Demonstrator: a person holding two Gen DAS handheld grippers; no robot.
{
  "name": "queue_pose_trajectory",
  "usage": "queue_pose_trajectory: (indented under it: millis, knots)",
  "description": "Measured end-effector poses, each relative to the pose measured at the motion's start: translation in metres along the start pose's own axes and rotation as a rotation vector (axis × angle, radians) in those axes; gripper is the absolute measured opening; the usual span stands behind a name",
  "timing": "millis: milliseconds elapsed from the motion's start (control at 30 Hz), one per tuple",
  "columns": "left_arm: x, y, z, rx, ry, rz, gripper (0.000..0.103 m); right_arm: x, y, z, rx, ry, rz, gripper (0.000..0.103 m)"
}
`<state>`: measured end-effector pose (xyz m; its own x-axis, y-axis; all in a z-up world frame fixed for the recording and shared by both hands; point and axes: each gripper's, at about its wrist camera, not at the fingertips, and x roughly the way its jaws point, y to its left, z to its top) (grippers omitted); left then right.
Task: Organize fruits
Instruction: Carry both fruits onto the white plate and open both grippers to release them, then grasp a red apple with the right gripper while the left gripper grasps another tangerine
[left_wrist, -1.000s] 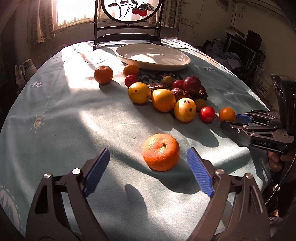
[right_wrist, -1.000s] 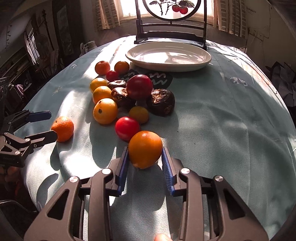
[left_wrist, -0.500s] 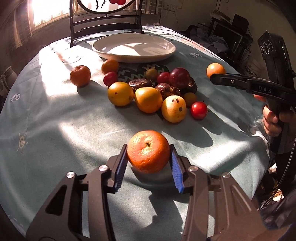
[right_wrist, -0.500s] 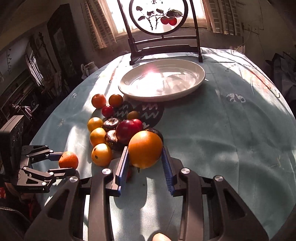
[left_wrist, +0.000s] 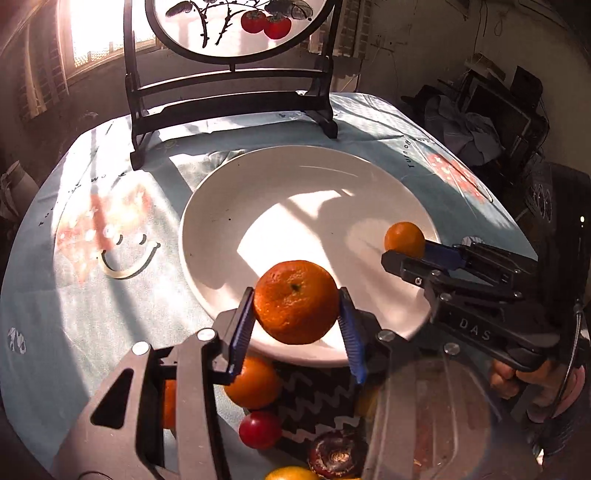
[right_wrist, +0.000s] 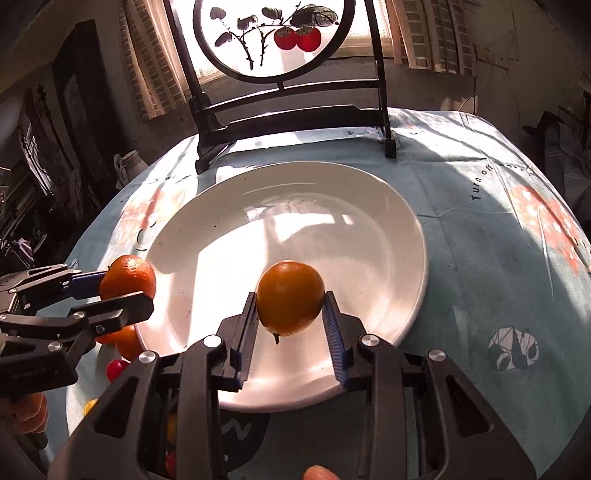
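1. Looking along the left gripper (left_wrist: 297, 325), its blue pads are clamped on a rough-skinned mandarin (left_wrist: 296, 301), held above the near rim of the white plate (left_wrist: 221, 206). At 3 o'clock the right gripper (left_wrist: 404, 251) carries a smooth orange (left_wrist: 404, 240) over the plate's right side. Only this view shows the fruit left on the table at 6 o'clock: another orange (left_wrist: 255, 382), a red tomato (left_wrist: 259, 429) and a dark wrinkled fruit (left_wrist: 334, 456) on a zigzag mat (left_wrist: 314, 395).

2. Seen from the right wrist, the right gripper (right_wrist: 290, 317) is nearly closed on the smooth orange (right_wrist: 290, 297), above the plate (right_wrist: 369, 221) centre; the left gripper (right_wrist: 129, 291) with its mandarin (right_wrist: 127, 275) enters at 9 o'clock over the plate's left rim.

3. A second ago the left jaws stood wide around the mandarin on the cloth; they have since closed on it. Both fruits have gone from the table to above the plate.

4. Plate interior lies bare; the framed screen (right_wrist: 273, 40) stands beyond its far rim at 12 o'clock.
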<state>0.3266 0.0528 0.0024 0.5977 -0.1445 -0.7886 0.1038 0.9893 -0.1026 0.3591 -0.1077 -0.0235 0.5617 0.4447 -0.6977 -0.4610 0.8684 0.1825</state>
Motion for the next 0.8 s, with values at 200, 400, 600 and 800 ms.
queue_pose_trajectory:
  millis: [200, 400, 600, 800]
  knots:
    - [0.034, -0.001, 0.006, 0.008, 0.060, 0.044, 0.052, 0.015, -0.002, 0.002, -0.020, 0.055, 0.000, 0.038]
    - [-0.023, -0.005, -0.012, 0.039, -0.094, 0.106, 0.088, -0.022, 0.002, -0.003, -0.006, 0.019, 0.072, 0.055]
    - [-0.068, 0.002, -0.058, 0.043, -0.177, 0.129, 0.099, -0.063, 0.024, -0.040, -0.074, 0.033, 0.214, 0.064]
    - [-0.067, 0.028, -0.097, -0.063, -0.119, 0.114, 0.099, -0.073, 0.045, -0.080, -0.210, 0.101, 0.251, 0.064]
